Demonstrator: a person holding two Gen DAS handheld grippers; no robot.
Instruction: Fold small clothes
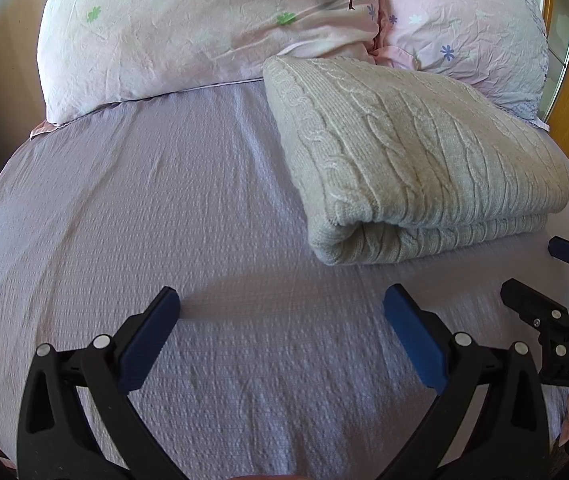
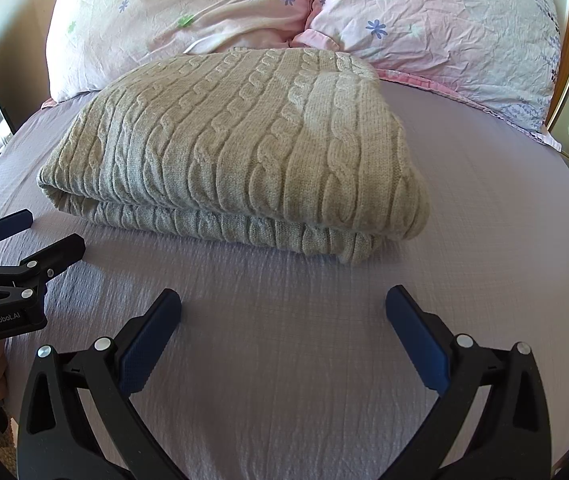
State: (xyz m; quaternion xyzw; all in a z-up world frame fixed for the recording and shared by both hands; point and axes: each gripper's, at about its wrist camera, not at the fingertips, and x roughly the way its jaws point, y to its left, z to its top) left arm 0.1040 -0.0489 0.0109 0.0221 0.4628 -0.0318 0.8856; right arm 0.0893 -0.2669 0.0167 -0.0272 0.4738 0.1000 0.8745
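My left gripper (image 1: 281,300): jaws spread wide, gripping nothing, held low over the bedsheet (image 1: 132,208). My right gripper (image 2: 283,300): jaws likewise wide apart, empty, low over the same sheet, just beside the left one, both pointing forward.

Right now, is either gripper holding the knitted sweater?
No. The left gripper and right gripper are both open over the sheet, short of the folded sweater.

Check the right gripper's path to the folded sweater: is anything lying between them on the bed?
Nothing visible. Only bare lilac bedsheet lies between the open right gripper and the folded sweater. The left gripper, also open, sits off to the side, clear of that path.
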